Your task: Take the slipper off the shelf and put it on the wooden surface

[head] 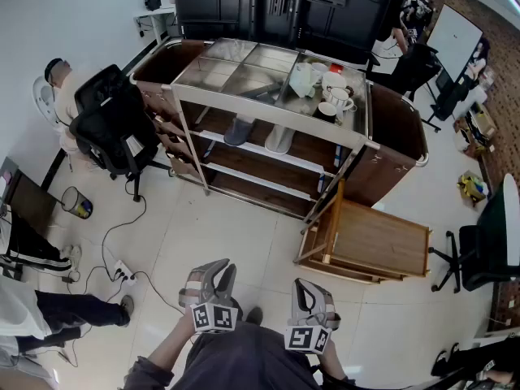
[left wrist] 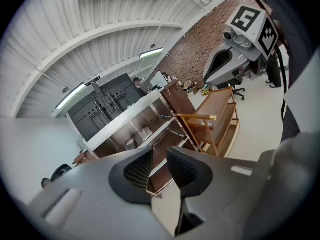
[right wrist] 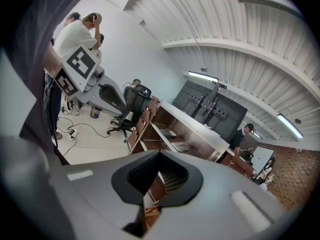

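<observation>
A grey slipper (head: 238, 130) and a pale slipper (head: 279, 139) lie side by side on the middle level of the metal shelf (head: 268, 108). The low wooden cart (head: 374, 238) stands right of the shelf, its top bare. Both grippers hang low in front of me over the floor, well short of the shelf. My left gripper (head: 218, 268) (left wrist: 160, 151) has a narrow gap between its pads and nothing in it. The tips of my right gripper (head: 303, 285) (right wrist: 160, 155) meet, holding nothing. In the left gripper view the shelf (left wrist: 150, 129) and the cart (left wrist: 220, 119) show ahead.
A black office chair (head: 114, 124) stands left of the shelf. Cups and a jug (head: 329, 88) crowd the shelf's top right. A power strip with cables (head: 122, 270) lies on the floor at the left. Another chair (head: 491, 246) stands far right; a person (head: 413, 15) is behind the shelf.
</observation>
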`<state>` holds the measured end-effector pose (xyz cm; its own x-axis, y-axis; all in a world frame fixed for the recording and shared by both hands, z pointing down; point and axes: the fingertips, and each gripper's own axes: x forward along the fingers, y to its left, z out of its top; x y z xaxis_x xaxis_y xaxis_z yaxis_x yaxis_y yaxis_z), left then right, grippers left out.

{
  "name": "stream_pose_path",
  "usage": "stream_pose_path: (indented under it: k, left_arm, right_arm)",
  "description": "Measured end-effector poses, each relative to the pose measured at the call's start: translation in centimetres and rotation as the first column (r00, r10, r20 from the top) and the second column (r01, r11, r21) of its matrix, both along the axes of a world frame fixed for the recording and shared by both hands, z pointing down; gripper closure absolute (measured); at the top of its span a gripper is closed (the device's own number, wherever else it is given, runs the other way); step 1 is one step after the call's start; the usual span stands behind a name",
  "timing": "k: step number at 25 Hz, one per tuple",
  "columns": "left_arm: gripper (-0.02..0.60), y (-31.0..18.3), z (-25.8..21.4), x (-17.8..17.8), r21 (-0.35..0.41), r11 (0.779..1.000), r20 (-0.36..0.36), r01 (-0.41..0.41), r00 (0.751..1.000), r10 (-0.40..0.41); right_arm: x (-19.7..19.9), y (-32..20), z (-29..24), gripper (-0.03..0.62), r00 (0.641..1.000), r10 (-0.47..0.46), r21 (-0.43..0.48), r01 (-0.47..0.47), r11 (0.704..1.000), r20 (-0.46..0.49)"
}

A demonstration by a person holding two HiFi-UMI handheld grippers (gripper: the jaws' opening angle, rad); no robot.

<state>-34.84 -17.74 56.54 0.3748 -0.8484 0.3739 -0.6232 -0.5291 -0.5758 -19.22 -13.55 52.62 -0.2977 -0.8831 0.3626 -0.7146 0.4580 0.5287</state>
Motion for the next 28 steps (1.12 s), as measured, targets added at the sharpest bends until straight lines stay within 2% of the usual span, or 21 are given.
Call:
stream_pose_path:
  k: [2,5,10,17,20,22,24,25,26,28]
  left_arm:
    - [0.454,-2.7,0.9,0.3,-0.006,1.000,0.044,-0.004,0.999,0.004]
    - [0.392,-8.6,1.9,0.5,0.022,1.000,0.122,0.004,0.992,-0.007]
    - [0.330,-20.7,5.5,-0.1,0.074,0.997,0.271,0.017,0.962,-0.037]
    - [0.318,-39.3,10.6,-2.1,0.112,0.994,0.442,-0.004,0.896,-0.046]
    - [0.291,-46.4,13.6,-3.3,0.078,0.997,0.518,-0.002,0.855,-0.039]
    - [0.282,-50.1,16.6,-4.2,0.048,0.999,0.578,0.010,0.815,-0.036]
    - [0.282,-53.1,18.4,-5.0,0.040,0.999,0.631,0.025,0.775,-0.045]
    - [0.289,-54.1,18.6,-5.1,0.041,0.999,0.639,0.026,0.768,-0.046]
    - [0.328,-54.6,18.6,-4.9,0.039,0.999,0.634,0.022,0.772,-0.042]
    - [0.465,-54.9,18.2,-4.4,0.050,0.999,0.619,0.010,0.785,-0.039]
  right_arm:
    - [1.4,-0.8,0.4,0.592,1.000,0.025,-0.024,-0.025,0.999,0.007]
    - [3.1,-3.2,1.1,0.592,0.999,0.046,-0.046,-0.046,0.998,0.002]
    - [4.4,-8.8,2.1,0.592,0.998,0.070,-0.072,-0.070,0.995,-0.002]
    - [7.2,-19.4,0.6,0.592,0.983,0.182,-0.105,-0.185,0.977,-0.033]
    - [8.2,-23.2,-0.1,0.592,0.970,0.234,-0.121,-0.240,0.963,-0.057]
    - [8.8,-24.8,-0.2,0.592,0.962,0.263,-0.144,-0.270,0.952,-0.071]
    - [9.2,-26.3,-0.1,0.592,0.959,0.270,-0.160,-0.282,0.946,-0.089]
    - [9.2,-26.8,0.0,0.592,0.958,0.270,-0.167,-0.283,0.944,-0.098]
    - [9.3,-27.2,0.1,0.592,0.957,0.271,-0.175,-0.286,0.942,-0.103]
    - [9.7,-27.4,0.4,0.592,0.954,0.282,-0.191,-0.297,0.936,-0.105]
